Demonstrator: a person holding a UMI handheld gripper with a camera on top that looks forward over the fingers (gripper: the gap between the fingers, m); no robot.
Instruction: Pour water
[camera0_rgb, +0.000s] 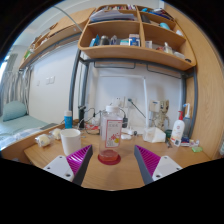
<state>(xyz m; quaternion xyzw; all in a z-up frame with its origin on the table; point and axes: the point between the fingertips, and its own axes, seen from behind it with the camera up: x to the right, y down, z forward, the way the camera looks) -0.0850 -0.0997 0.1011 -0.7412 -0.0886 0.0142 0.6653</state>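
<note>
The gripper (109, 165) hangs above the near edge of the light wooden desk (125, 178), its 2 magenta-padded fingers (79, 162) spread wide with nothing between them but bare desk and a small round red coaster-like disc (109, 157) lying just ahead. Beyond that disc, toward the middle of the desk, stands a clear plastic pitcher with a pinkish tint (111, 129), upright; whether it holds water cannot be told. To its left, nearer the desk's left edge, sits a white cylindrical cup (71, 141), also upright and well apart from the pitcher. A white bottle with a red spray top (179, 128) stands toward the right edge.

This looks like the approach step: nothing is grasped yet. The next move probably calls for advancing straight over the disc, centring the pitcher between the fingers and closing firmly on its body before carrying it to the cup.
</note>
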